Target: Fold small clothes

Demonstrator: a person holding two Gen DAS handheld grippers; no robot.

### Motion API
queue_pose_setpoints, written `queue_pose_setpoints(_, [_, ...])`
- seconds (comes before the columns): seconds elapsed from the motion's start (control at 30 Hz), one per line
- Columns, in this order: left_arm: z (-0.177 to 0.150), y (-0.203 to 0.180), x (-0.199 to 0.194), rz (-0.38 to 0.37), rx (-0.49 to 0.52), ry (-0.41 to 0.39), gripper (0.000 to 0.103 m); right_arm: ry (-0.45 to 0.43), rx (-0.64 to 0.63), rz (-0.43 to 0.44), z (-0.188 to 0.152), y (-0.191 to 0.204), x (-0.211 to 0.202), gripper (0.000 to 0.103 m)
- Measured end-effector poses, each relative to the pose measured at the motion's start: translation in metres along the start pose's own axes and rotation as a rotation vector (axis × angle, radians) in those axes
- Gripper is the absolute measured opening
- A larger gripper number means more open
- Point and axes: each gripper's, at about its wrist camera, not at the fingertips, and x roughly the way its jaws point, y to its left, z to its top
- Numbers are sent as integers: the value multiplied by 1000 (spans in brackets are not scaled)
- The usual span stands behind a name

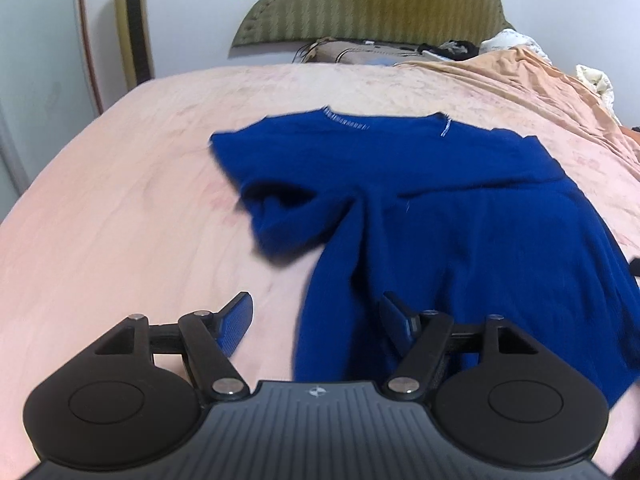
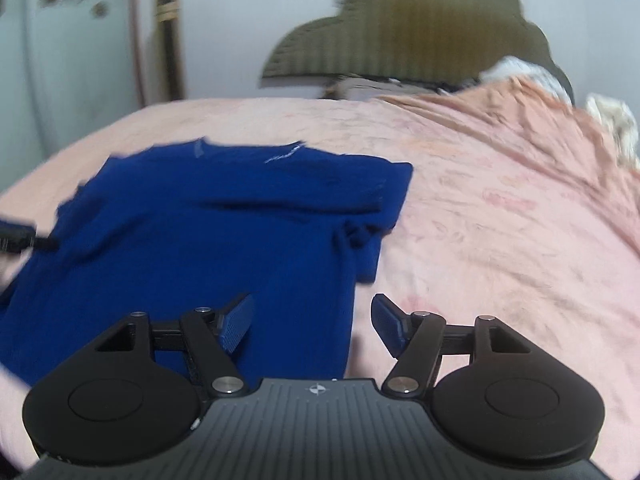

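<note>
Pink bedspread [image 1: 120, 200] fills both views. All places given from the blue shirt [image 1: 440, 208].

Blue shirt lies spread in the middle of the bedspread, neckline [image 1: 346, 120] at its far edge, hem at the near edge. Body mostly flat. Left sleeve [image 1: 280, 216] is bunched and partly doubled under; right sleeve [image 2: 368, 236] is also crumpled, tucked against the side. Olive headboard [image 1: 372, 0] is well beyond the shirt's neckline; bedding clutter [image 1: 452, 48] sits between the two.

Left gripper [image 1: 316, 328] hangs over the shirt's near-left hem corner, jaws apart, nothing pinched; one finger is over cloth, the other over bare bedspread. Right gripper [image 2: 312, 328] is at the near-right hem edge, jaws likewise apart and empty, with the shirt's side edge running between the fingers.

Step, as judged: garment laid out, no fold made yet; lay-out and smoothing stage. Next move likely calls for straightening the bunched sleeves, or pinching both hem corners to carry them toward the neckline. Both views are blurred, so cloth contact is unclear.
</note>
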Motion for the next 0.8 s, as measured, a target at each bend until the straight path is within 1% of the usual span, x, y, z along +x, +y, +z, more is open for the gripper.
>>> queue_pose_setpoints(0.03, [-4, 3, -2, 4, -10, 11, 70, 5, -17, -6, -5, 3, -4, 69])
queue_pose_setpoints(0.1, [-12, 10, -7, 0, -33, 29, 70, 33, 8, 15, -13, 4, -9, 69])
queue_pose_setpoints(0.23, [-25, 19, -18, -47, -85, 56, 70, 77, 144, 104, -25, -3, -9, 69])
queue_pose_setpoints(0.3, [-30, 22, -24, -72, -103, 61, 70, 89, 187, 123, -30, -4, -8, 69])
queue_pose_setpoints(0.43, [-39, 19, -29, -110, -118, 76, 70, 92, 196, 111, -33, -2, -11, 68])
queue_pose_setpoints(0.53, [-43, 8, -32, -128, -94, 79, 70, 92, 197, 92, -35, 1, -14, 68])
queue_pose_setpoints(0.6, [-44, 0, -32, -126, -70, 78, 70, 95, 194, 85, -36, 1, -13, 67])
queue_pose_setpoints(0.67, [-45, -7, -31, -106, -45, 76, 70, 93, 195, 82, -38, 3, -15, 67])
queue_pose_setpoints(0.8, [-47, -13, -32, -102, -39, 73, 70, 91, 198, 84, -40, 8, -18, 67])
